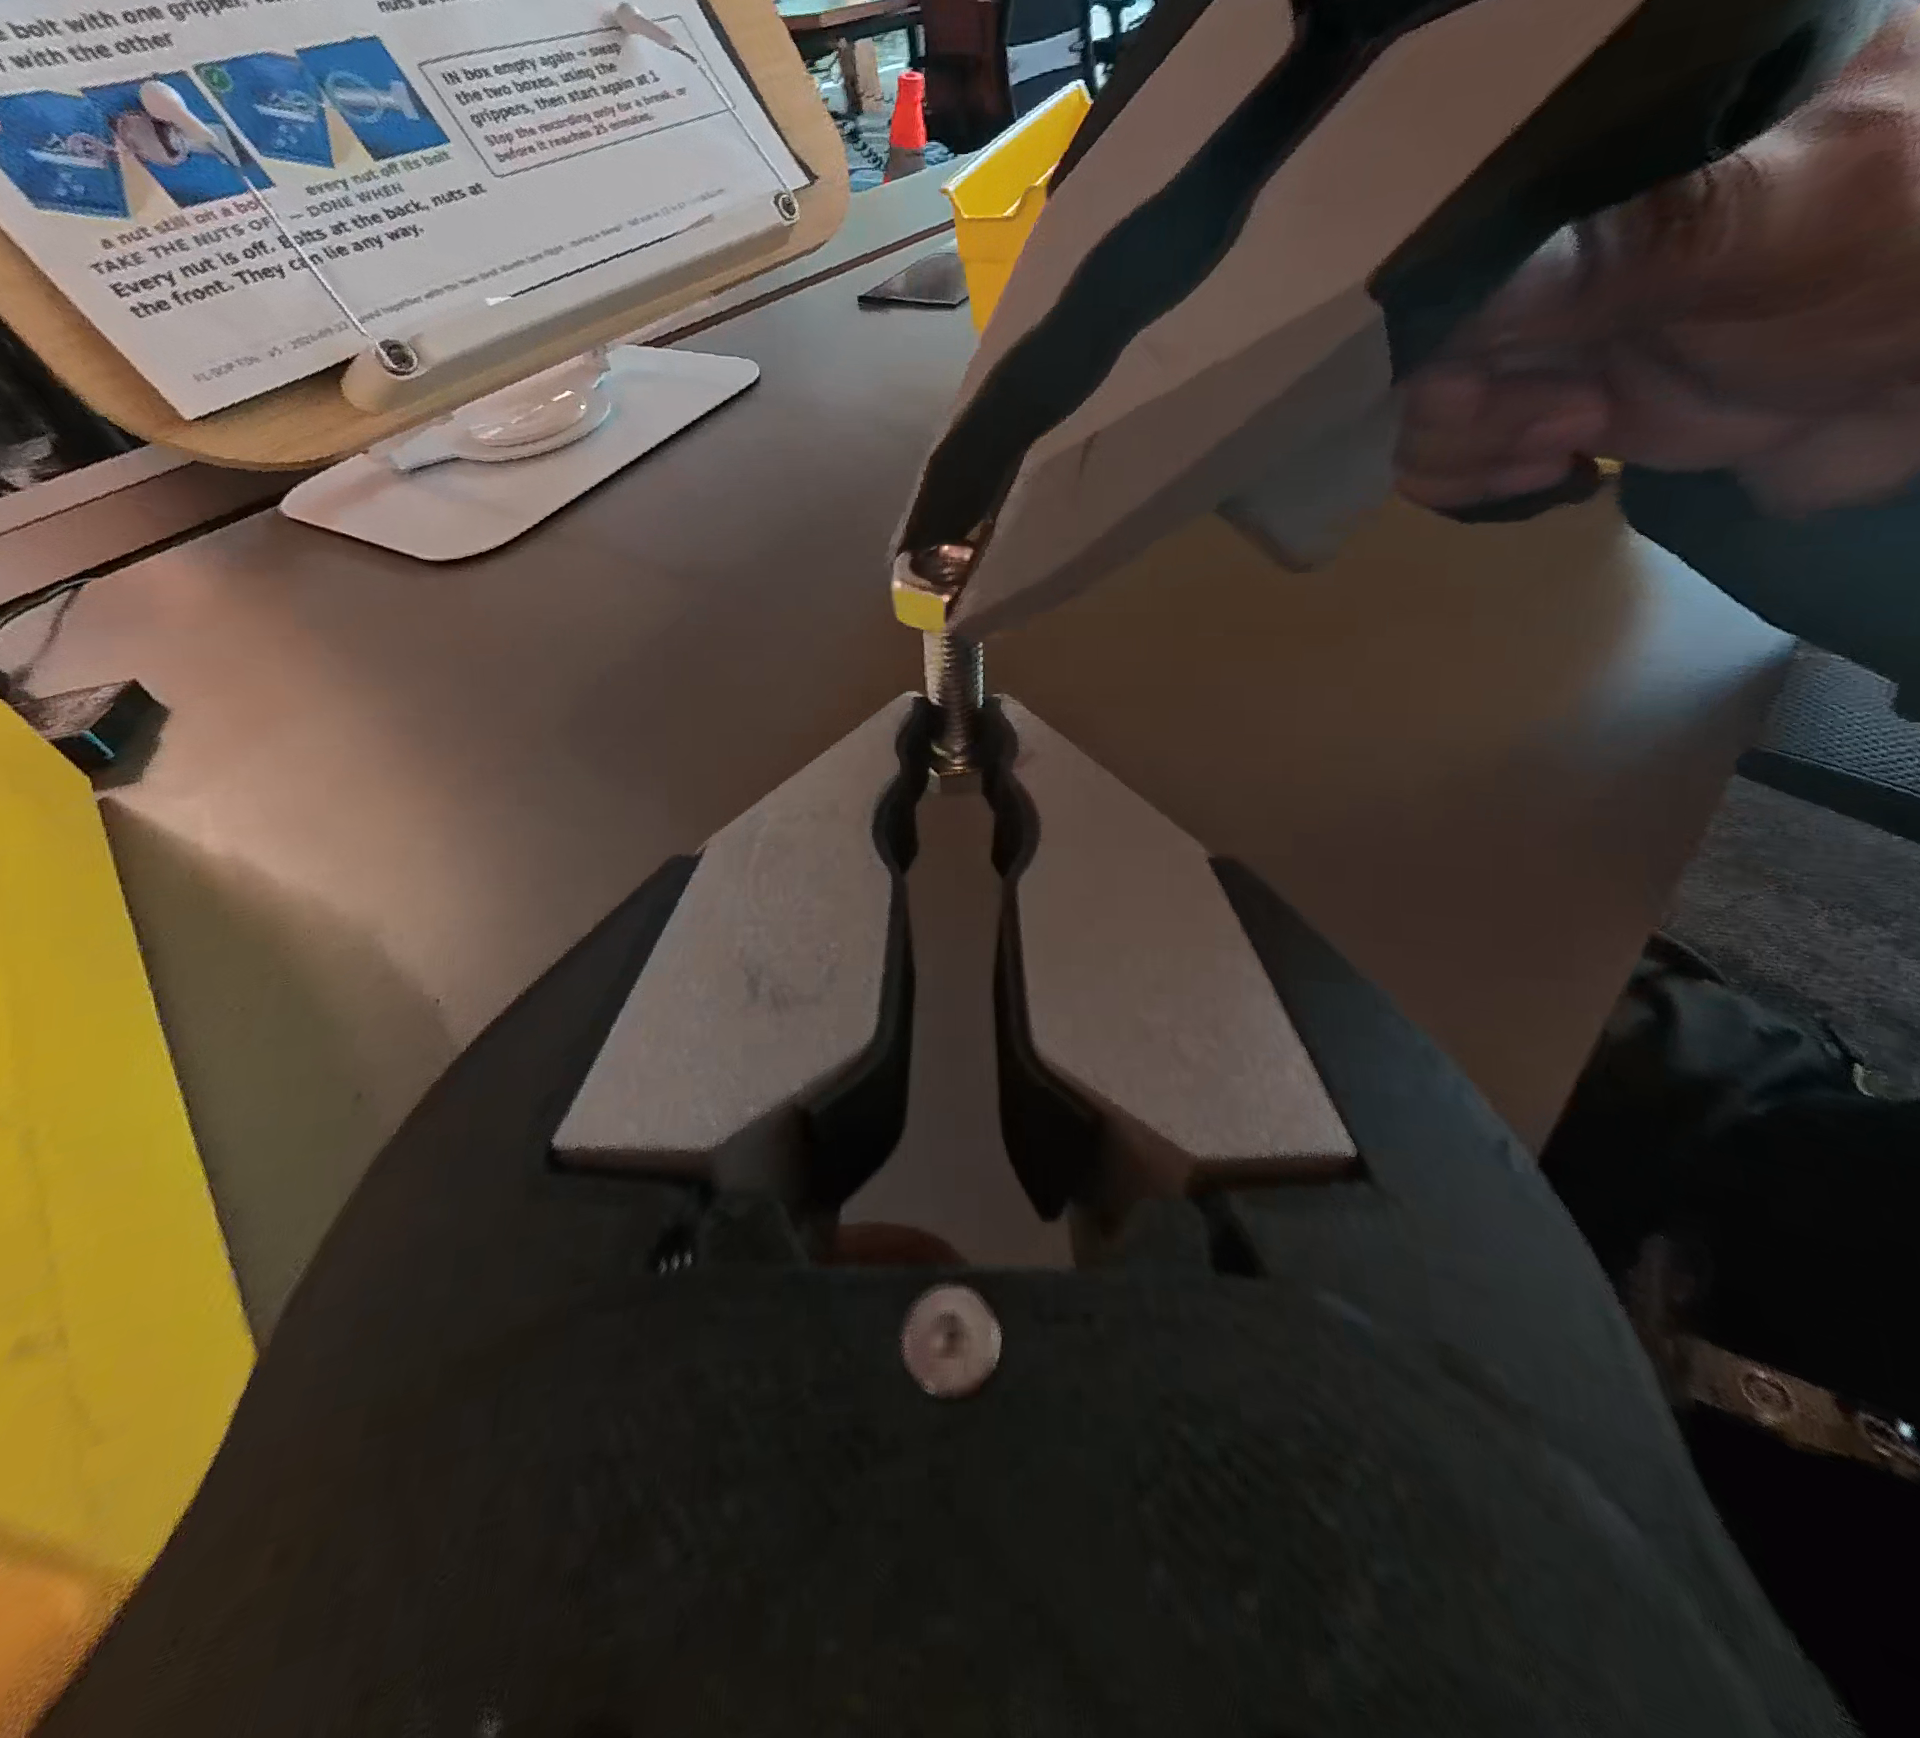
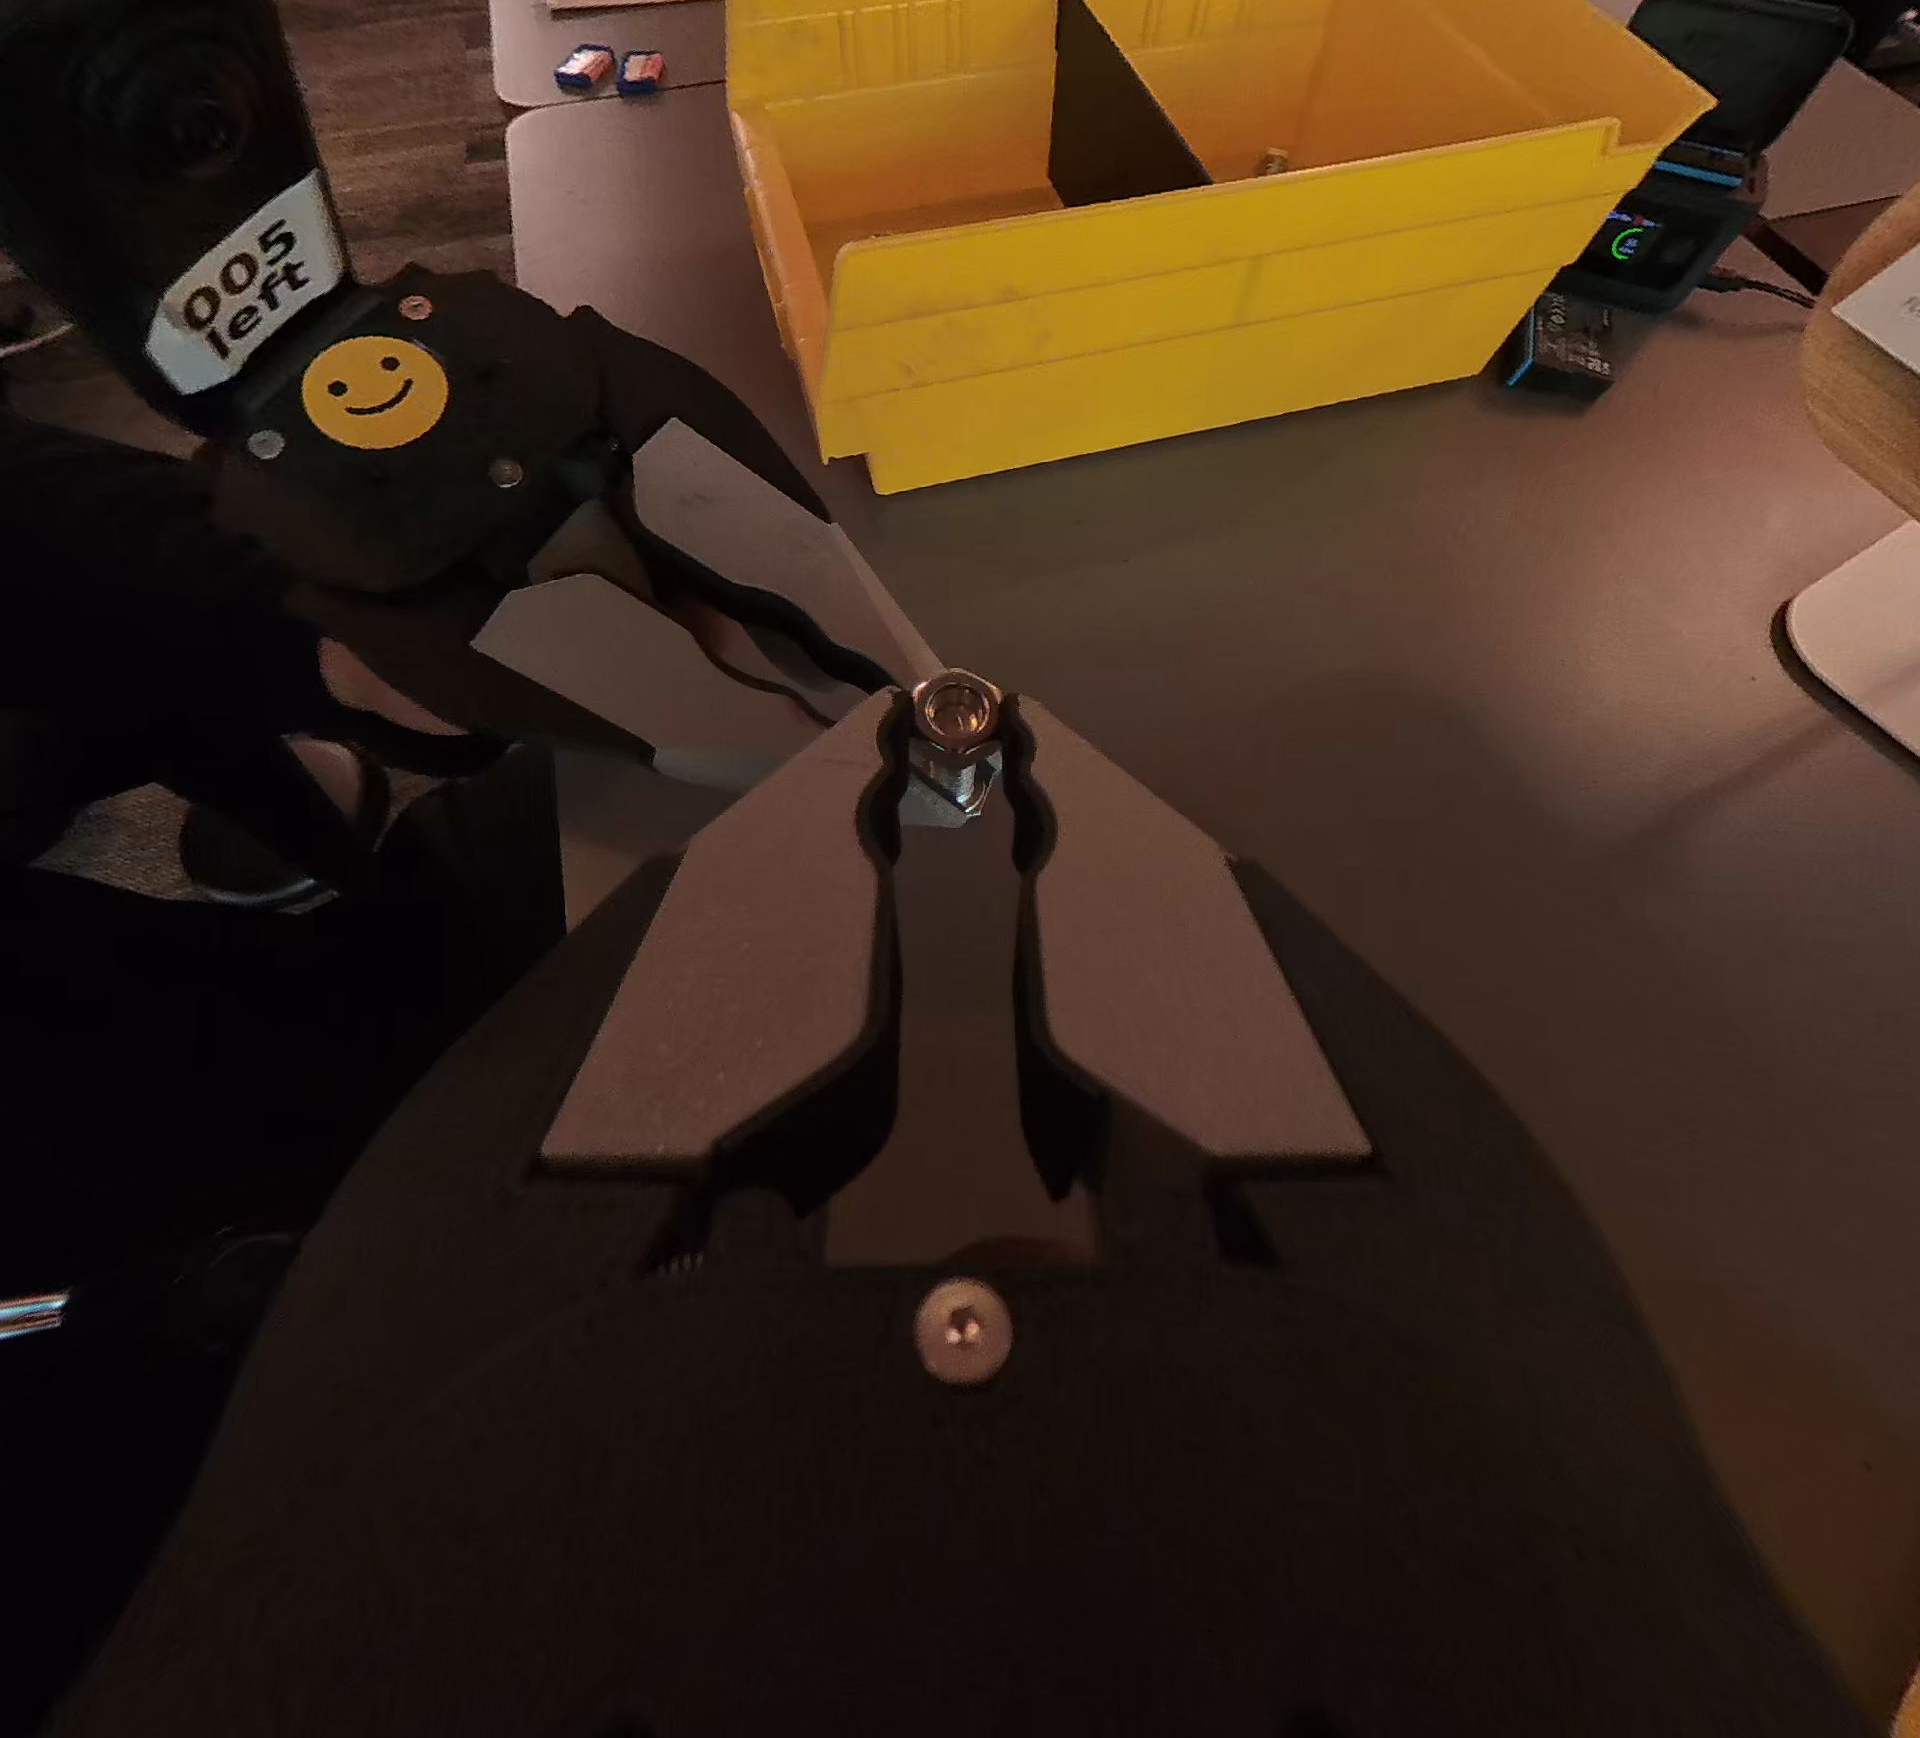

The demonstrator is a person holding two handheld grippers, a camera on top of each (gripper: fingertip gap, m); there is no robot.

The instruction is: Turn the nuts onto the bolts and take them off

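We see the left gripper (image 1: 951,743) with its grey fingers drawn narrow around the lower end of a silver threaded steel bolt (image 1: 951,686), which stands upright above the brown desk (image 1: 623,649). From above, the right gripper (image 2: 954,743) comes down at a slant, its fingertips pinched on a hexagonal metal nut (image 2: 954,709) that sits at the bolt's top end; in the left wrist view a yellow reflection colours the nut's side. Both are held in the air over the desk's near edge, not resting on it. Toward the desk's far side stands a yellow plastic bin (image 2: 1195,338) split by a black divider (image 2: 1112,99). A wooden stand carrying a printed instruction sheet (image 1: 312,130) occupies the far left part of the desk. A person's hand (image 1: 1662,338) grips the right gripper's handle.
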